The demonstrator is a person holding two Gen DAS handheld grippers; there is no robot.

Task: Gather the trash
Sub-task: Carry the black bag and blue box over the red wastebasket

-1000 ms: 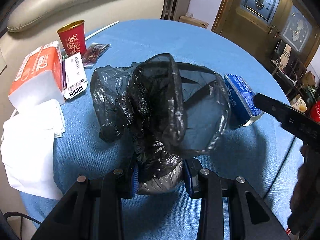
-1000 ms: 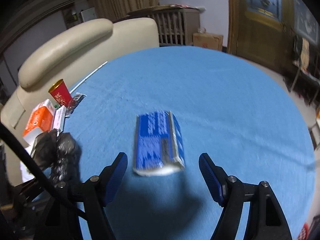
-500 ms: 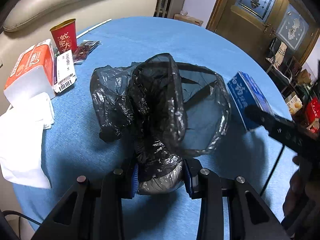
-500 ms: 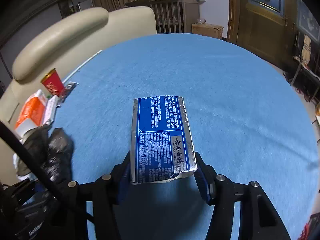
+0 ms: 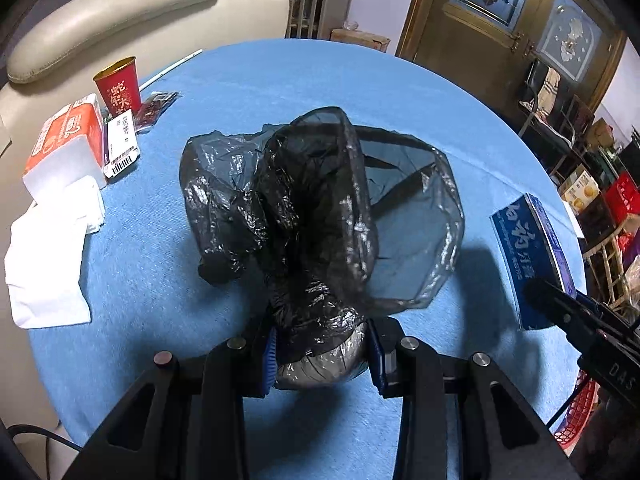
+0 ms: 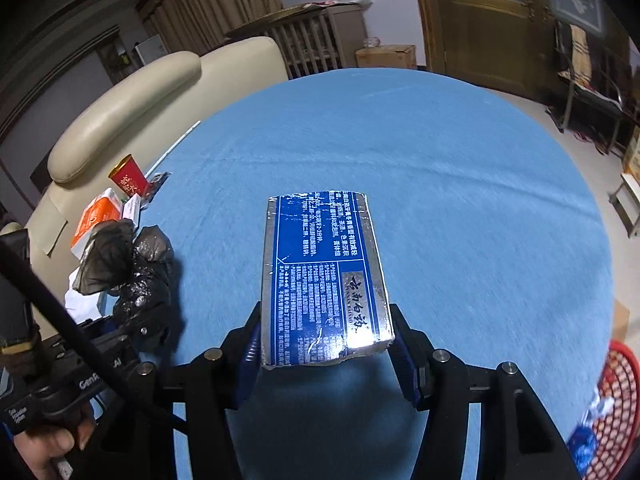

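Observation:
My left gripper (image 5: 320, 356) is shut on the gathered end of a black plastic trash bag (image 5: 320, 216), whose mouth gapes open toward the right above the blue tablecloth (image 5: 248, 92). My right gripper (image 6: 324, 352) is shut on a blue and silver carton (image 6: 320, 272) and holds it lifted above the table. The same carton shows at the right edge of the left wrist view (image 5: 528, 256), right of the bag's mouth. The bag also shows at the left of the right wrist view (image 6: 128, 264).
A red paper cup (image 5: 118, 90), an orange and white tissue pack (image 5: 64, 148), a barcode label (image 5: 120, 144), a small dark wrapper (image 5: 154, 106) and white tissues (image 5: 48, 256) lie at the table's left. A cream sofa (image 5: 120, 12) stands behind. A red basket (image 6: 612, 412) sits low right.
My right gripper closed on the blue carton and lifted it off the table, toward the bag. My left gripper kept its hold on the bag and rose a little.

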